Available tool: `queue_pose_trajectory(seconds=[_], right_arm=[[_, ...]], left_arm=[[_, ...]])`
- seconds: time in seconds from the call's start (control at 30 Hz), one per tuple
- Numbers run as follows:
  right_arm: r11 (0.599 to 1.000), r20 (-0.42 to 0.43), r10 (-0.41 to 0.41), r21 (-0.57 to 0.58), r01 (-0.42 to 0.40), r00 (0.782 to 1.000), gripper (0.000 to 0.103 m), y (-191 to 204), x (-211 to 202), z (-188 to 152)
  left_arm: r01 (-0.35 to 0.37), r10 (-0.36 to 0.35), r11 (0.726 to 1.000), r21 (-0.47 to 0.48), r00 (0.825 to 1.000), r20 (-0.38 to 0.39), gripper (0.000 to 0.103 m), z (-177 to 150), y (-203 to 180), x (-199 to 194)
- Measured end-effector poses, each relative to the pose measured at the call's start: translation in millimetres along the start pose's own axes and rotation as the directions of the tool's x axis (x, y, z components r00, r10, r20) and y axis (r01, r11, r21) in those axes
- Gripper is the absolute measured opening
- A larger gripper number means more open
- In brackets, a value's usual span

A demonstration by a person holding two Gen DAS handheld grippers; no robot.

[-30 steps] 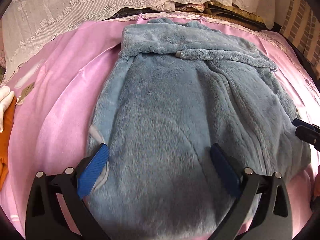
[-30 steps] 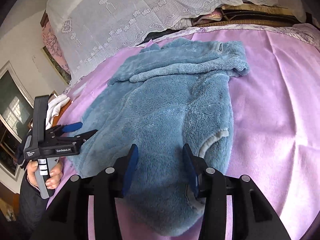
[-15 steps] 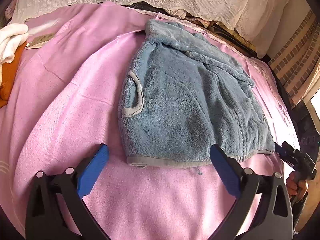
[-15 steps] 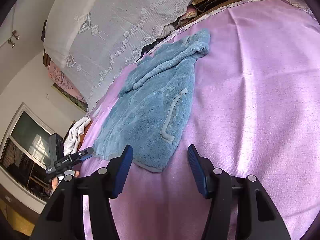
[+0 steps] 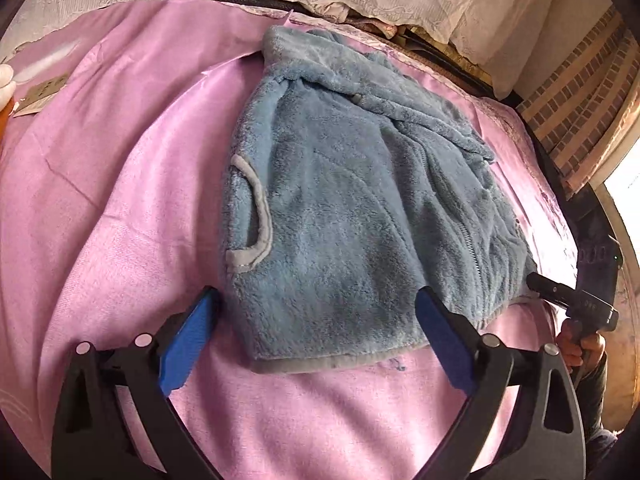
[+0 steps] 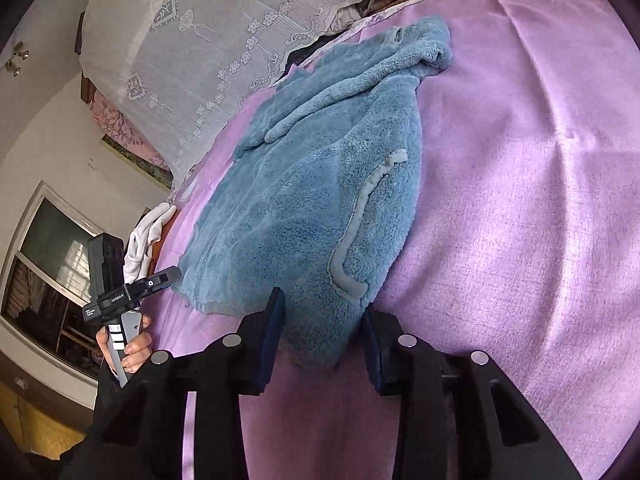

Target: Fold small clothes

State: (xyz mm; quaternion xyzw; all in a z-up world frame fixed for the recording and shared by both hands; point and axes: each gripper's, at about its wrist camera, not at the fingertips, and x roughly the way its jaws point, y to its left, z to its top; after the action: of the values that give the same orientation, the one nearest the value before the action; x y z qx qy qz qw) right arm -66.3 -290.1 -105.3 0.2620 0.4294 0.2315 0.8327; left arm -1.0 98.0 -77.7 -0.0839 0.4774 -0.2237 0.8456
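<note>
Left wrist view: the blue fleece jacket (image 5: 360,208) lies flat on the pink bedspread (image 5: 120,200), its grey-trimmed hem between the blue pads of the left gripper (image 5: 316,332), whose jaws stand wide and are closing without touching the cloth. From the right wrist view, the right gripper (image 6: 322,332) straddles the jacket's near corner beside the pocket trim, its narrower jaws closing on that corner, pads not yet clearly pressing.

White cloth (image 5: 5,80) mostly beyond left edge
</note>
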Motion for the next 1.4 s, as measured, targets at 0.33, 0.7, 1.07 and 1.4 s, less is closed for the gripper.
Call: queue_pose_trajectory(seconds=[0.33,0.7,1.07,1.4], right_arm=[[1.000,0.001,0.031,-0.001,-0.031,1.000,0.033,3.0,7.0,5.5],[0.998,0.086,0.060,0.000,-0.060,0.994,0.014,2.2,-10.4,5.5],[0.993,0.128,0.121,-0.007,-0.121,0.984,0.013,15.1,-21.4,33.3],[0.993,0.172,0.119,-0.017,-0.118,0.978,0.013,29.9,-19.0,80.8]], left_arm=[[0.062,-0.064,0.997,-0.052,0.998,-0.030,0.056,2.5,5.2,15.8],[0.039,-0.037,0.999,-0.023,0.997,0.062,0.018,4.1,2.5,-7.6],[0.061,-0.058,0.998,-0.026,0.993,0.105,0.018,28.0,1.9,-23.7],[0.058,-0.052,0.998,-0.039,0.987,0.153,0.018,76.3,-2.3,-25.9]])
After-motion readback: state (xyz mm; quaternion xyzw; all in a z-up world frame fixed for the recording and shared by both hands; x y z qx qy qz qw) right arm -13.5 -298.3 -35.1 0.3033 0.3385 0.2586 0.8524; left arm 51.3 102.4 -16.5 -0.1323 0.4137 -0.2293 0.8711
